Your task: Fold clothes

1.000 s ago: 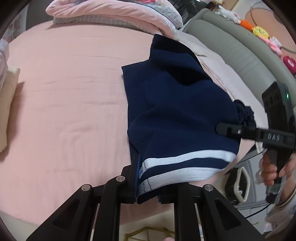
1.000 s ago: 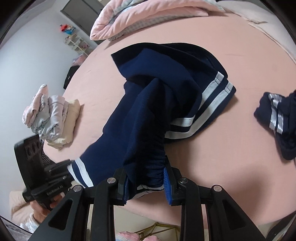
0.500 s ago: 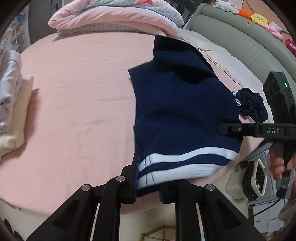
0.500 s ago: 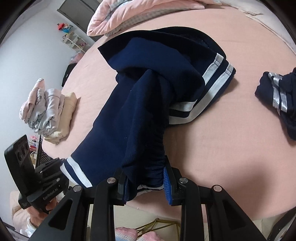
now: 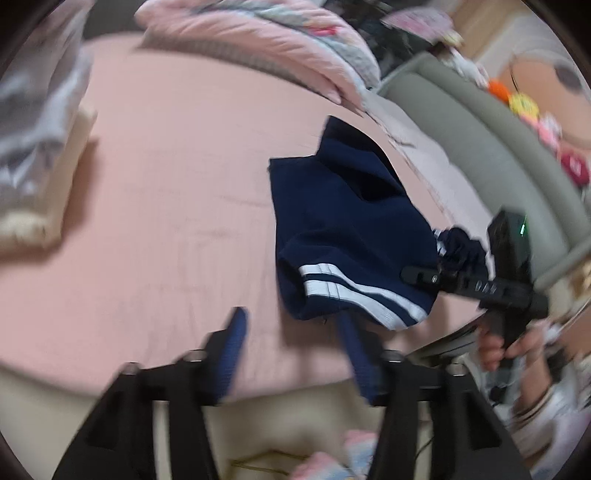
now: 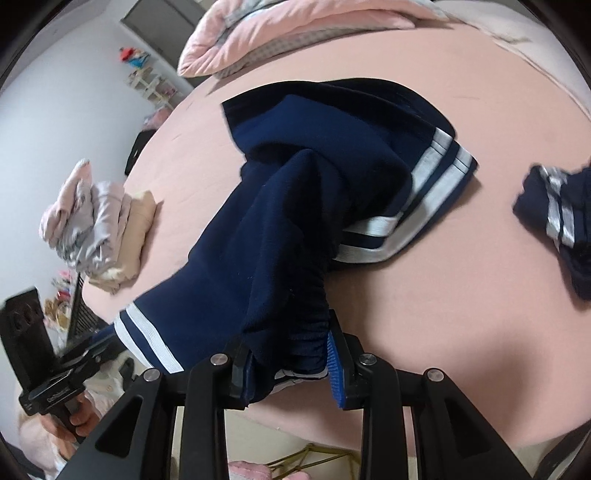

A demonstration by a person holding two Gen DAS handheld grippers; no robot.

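Navy shorts with white stripes (image 5: 343, 229) (image 6: 295, 206) lie partly folded on the pink bed (image 5: 166, 221) (image 6: 443, 295). My left gripper (image 5: 291, 317) hangs near the bed's front edge; its jaws are opening and nothing is between them. The striped hem lies just ahead of its right finger. In the right wrist view the left gripper (image 6: 85, 350) shows at the lower left, beside the hem. My right gripper (image 6: 288, 343) is shut on the bunched waistband, lifted slightly off the bed. From the left wrist view, the right gripper (image 5: 417, 275) is side-on at the garment's right edge.
A second navy striped garment (image 6: 557, 221) (image 5: 461, 243) lies crumpled to the right. A stack of folded clothes (image 6: 96, 225) (image 5: 29, 166) sits at the left. A pink quilt (image 5: 258, 48) (image 6: 295, 29) is piled at the back, and a grey headboard (image 5: 498, 147) holds plush toys.
My left gripper has let go of the striped hem, spread its jaws and drawn back. The hem now rests on the bed. The right gripper keeps its hold and has not moved.
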